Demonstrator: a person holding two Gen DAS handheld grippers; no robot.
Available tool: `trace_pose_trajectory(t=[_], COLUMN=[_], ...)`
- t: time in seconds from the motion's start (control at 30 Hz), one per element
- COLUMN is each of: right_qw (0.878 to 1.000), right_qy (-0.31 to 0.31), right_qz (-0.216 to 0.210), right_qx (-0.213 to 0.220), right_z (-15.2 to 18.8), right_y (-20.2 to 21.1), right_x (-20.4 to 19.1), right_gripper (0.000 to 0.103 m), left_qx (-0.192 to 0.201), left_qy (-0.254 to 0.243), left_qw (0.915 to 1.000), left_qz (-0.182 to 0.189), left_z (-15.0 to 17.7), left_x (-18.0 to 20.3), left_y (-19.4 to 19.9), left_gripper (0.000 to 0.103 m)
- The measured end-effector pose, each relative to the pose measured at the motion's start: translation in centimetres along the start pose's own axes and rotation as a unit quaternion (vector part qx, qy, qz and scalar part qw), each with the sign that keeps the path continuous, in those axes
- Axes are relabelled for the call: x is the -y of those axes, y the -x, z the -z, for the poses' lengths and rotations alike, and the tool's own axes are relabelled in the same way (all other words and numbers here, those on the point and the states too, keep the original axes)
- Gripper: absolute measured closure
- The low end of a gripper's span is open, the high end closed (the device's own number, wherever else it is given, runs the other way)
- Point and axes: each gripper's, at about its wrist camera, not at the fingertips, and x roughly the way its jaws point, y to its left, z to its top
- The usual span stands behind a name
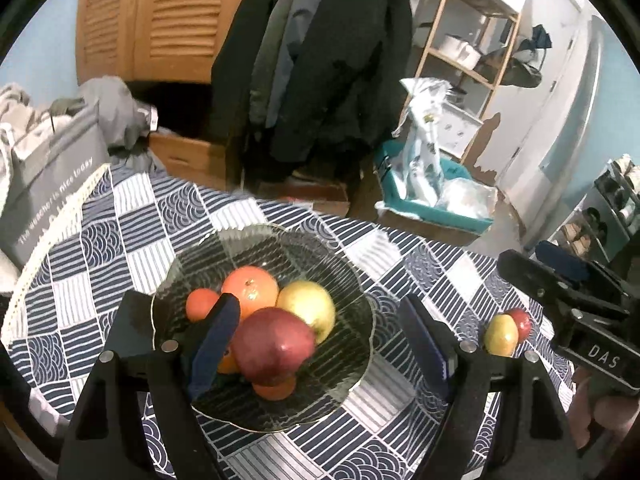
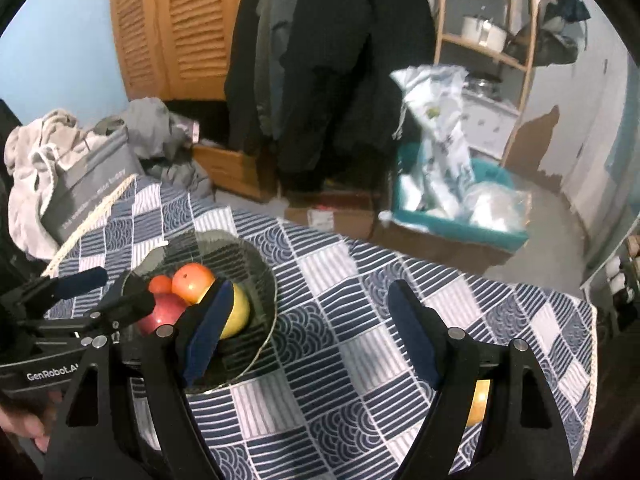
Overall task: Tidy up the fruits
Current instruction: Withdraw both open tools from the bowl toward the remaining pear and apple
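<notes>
Left gripper (image 1: 320,336): jaws apart, nothing between the pads; in its own view it hangs over the bowl, its left finger (image 1: 212,344) crossing the bowl's left side.
Right gripper (image 2: 308,332): jaws apart, nothing held; bare cloth shows between the fingers, and its left finger (image 2: 208,332) covers part of the bowl's right edge.
Bowl (image 1: 256,248): dark ribbed glass, centre of the left view, on the counter (image 1: 400,264) with its blue-and-white patterned cloth.
Fruit in bowl: a red apple (image 1: 276,344) at the front, a yellow apple (image 1: 310,308) to its right, a large orange (image 1: 250,288) behind, a small orange (image 1: 200,304) at left, and another small one (image 1: 274,390) under the red apple.
Loose fruit: a yellow-red apple (image 1: 501,334) and a red fruit (image 1: 522,322) touching it, on the cloth at lower right of the left view, well apart from the bowl.
Right view: only a yellow sliver of the loose apple (image 2: 478,402) shows behind the right finger.
Person: a hand (image 2: 24,428) at lower left of the right view grasps the left gripper's body.
Background: dark coats (image 1: 332,60) hang in the upper middle; a teal bin (image 1: 436,208) stands on the floor to the right.
</notes>
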Motion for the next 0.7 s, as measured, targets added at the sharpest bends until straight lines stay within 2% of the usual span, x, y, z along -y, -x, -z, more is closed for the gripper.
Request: trace_pose_trajectory(t=[0.33, 0.7], right_qw=[0.998, 0.996], right_qy=[-0.018, -0.019], right_qz=[0.028, 0.060], right_qx=[0.043, 0.066], right_z=[0.2, 1.7], right_y=[4.9, 8.3], right_x=[2.6, 4.7], right_gripper=[0.023, 0.023], left_qx=[0.025, 0.042], left_qy=[-0.033, -0.071], left_qw=[0.9991, 0.9965], left_qz=[0.008, 0.016], left_z=[-0.4, -0.3], left_x=[3.2, 7.1], left_y=[3.2, 5.1], left_gripper=[0.020, 0.019])
